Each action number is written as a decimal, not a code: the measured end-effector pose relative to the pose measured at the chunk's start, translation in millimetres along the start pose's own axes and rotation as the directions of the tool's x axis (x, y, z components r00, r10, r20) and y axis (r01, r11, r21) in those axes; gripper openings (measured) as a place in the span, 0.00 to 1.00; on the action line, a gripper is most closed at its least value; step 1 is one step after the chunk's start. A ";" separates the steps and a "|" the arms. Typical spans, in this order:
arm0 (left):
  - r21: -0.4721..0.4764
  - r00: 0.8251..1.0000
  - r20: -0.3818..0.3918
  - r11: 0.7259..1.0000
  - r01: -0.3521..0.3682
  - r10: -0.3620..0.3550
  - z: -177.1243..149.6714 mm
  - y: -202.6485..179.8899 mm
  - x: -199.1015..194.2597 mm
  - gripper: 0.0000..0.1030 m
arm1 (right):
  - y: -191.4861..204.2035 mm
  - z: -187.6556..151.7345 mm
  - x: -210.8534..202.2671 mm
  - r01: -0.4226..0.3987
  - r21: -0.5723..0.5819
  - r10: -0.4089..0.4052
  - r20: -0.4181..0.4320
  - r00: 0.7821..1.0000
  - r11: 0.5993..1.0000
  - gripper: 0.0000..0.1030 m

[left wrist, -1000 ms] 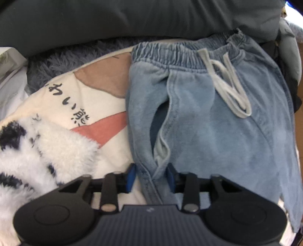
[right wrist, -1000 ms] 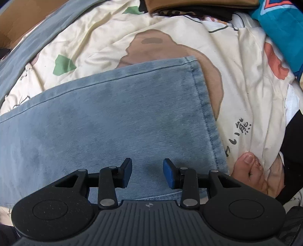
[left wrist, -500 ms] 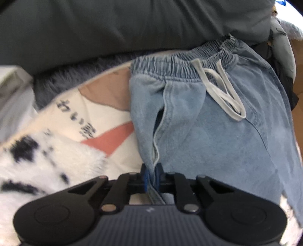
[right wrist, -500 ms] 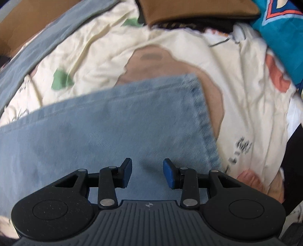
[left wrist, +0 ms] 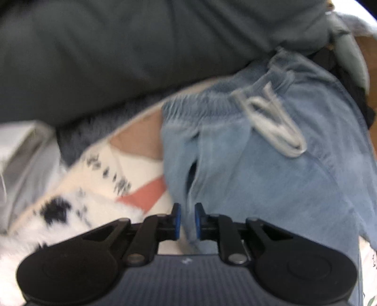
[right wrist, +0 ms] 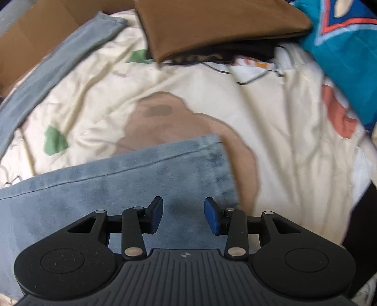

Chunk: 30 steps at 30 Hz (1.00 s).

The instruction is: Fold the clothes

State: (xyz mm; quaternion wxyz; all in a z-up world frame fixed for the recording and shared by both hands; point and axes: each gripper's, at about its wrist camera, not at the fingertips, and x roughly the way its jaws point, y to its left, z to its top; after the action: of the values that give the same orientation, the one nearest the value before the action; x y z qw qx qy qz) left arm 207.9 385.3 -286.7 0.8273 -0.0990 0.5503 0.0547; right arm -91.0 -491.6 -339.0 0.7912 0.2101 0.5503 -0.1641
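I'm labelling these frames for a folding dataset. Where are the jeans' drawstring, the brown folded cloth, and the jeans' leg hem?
drawstring (left wrist: 278,124), left wrist view, on its white loops.
brown folded cloth (right wrist: 216,21), right wrist view, on its top face.
leg hem (right wrist: 225,164), right wrist view, on the stitched end edge.

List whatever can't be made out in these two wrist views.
- Left wrist view: left gripper, jaws opening, with a fold of the trousers between them; blur hides whether the pads press it.
- Left wrist view: the print on the sheet, smeared by blur.
- Right wrist view: the trouser leg runs under the open right gripper and off the left edge.
- Right wrist view: the dark item under the brown cloth, mostly covered.
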 end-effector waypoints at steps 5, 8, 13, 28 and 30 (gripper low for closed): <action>0.098 0.994 0.035 0.990 0.101 -0.105 10.5 -37.8 -13.4 0.13 | 33.7 0.6 8.6 -0.066 -0.098 0.067 0.000 0.998 0.993 0.45; 0.181 0.984 0.003 0.968 0.173 -0.177 10.5 -66.5 -6.1 0.13 | 51.0 -0.8 16.3 -0.079 -0.154 0.079 -0.006 0.997 0.985 0.45; 0.242 0.977 -0.041 0.946 0.215 -0.211 2.0 -108.0 21.3 0.13 | 52.8 -3.9 28.9 -0.052 -0.204 0.049 -0.022 0.999 0.978 0.44; 0.167 0.991 0.070 0.981 0.100 -0.113 21.0 -69.6 65.4 0.08 | 63.2 4.8 35.7 0.027 -0.330 -0.054 -0.073 0.996 0.944 0.42; 0.144 0.988 0.091 0.983 0.110 -0.124 30.4 -54.0 53.8 0.08 | 63.4 6.7 34.2 0.041 -0.324 -0.069 -0.073 0.995 0.945 0.42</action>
State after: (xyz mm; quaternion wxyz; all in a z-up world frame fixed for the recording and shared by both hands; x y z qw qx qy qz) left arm 266.9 338.5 -319.3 0.8604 -0.0707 0.5039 -0.0276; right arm -42.8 -441.5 -359.4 0.7863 0.0693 0.6080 -0.0851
